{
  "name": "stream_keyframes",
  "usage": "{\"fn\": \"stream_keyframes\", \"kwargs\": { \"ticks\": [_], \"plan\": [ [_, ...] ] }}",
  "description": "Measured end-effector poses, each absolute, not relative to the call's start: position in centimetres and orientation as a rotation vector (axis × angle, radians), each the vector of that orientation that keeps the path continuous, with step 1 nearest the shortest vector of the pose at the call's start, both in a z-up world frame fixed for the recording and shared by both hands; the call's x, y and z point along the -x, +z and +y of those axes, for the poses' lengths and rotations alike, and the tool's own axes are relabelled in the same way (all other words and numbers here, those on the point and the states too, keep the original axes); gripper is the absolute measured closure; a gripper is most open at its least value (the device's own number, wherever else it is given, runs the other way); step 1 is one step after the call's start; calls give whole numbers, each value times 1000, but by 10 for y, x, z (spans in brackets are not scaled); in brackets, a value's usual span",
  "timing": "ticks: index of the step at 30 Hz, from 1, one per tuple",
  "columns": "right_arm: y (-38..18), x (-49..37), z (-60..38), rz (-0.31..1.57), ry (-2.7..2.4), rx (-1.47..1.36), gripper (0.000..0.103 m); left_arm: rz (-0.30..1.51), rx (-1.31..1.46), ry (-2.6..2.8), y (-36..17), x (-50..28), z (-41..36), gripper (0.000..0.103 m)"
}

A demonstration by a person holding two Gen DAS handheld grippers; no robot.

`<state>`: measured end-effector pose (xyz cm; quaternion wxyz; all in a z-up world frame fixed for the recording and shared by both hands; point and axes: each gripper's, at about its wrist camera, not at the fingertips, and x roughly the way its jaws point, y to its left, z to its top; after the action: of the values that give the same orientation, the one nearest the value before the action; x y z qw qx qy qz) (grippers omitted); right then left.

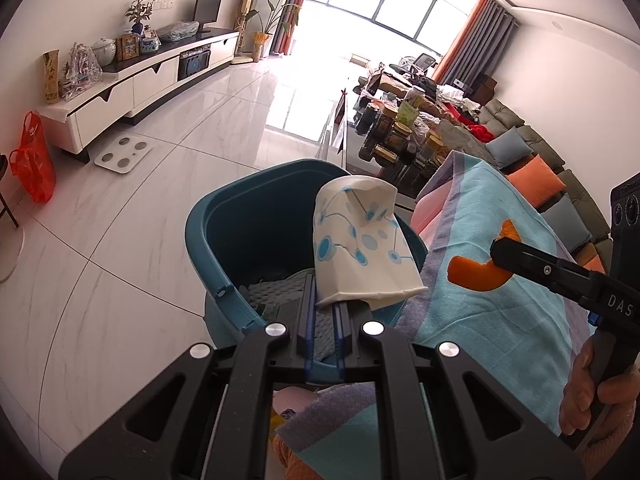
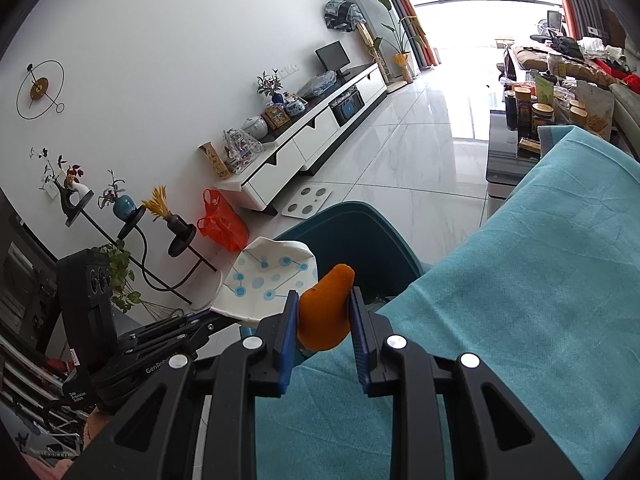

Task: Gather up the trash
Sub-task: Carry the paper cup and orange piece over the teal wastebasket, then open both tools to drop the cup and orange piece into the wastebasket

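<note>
My left gripper (image 1: 326, 300) is shut on the rim of a crushed white paper cup (image 1: 362, 244) with blue dots, held over the open teal bin (image 1: 248, 224). The same cup (image 2: 268, 280) shows at left in the right wrist view, above the bin (image 2: 360, 232). My right gripper (image 2: 324, 308) is shut on a curved piece of orange peel (image 2: 326, 312), just above the turquoise cloth (image 2: 520, 300). In the left wrist view the right gripper (image 1: 498, 256) holds the peel (image 1: 476, 274) over the cloth (image 1: 492, 220), to the right of the bin.
A person's hand (image 1: 592, 400) grips the right tool. An orange plastic bag (image 1: 32, 160) and a bathroom scale (image 1: 124, 156) lie on the tiled floor by the white TV cabinet (image 1: 132, 88). A low table with jars (image 1: 400, 132) stands beyond the cloth.
</note>
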<state>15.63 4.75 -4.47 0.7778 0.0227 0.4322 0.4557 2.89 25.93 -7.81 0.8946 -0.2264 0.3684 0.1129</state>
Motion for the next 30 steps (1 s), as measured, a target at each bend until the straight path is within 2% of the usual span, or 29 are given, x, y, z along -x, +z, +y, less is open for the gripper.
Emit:
{"fn": "stream_keyframes", "kwargs": {
  "ticks": [30],
  "plan": [
    [-65, -169, 96, 996, 957, 27, 78, 827, 469, 288, -97, -51, 262, 95]
  ]
}}
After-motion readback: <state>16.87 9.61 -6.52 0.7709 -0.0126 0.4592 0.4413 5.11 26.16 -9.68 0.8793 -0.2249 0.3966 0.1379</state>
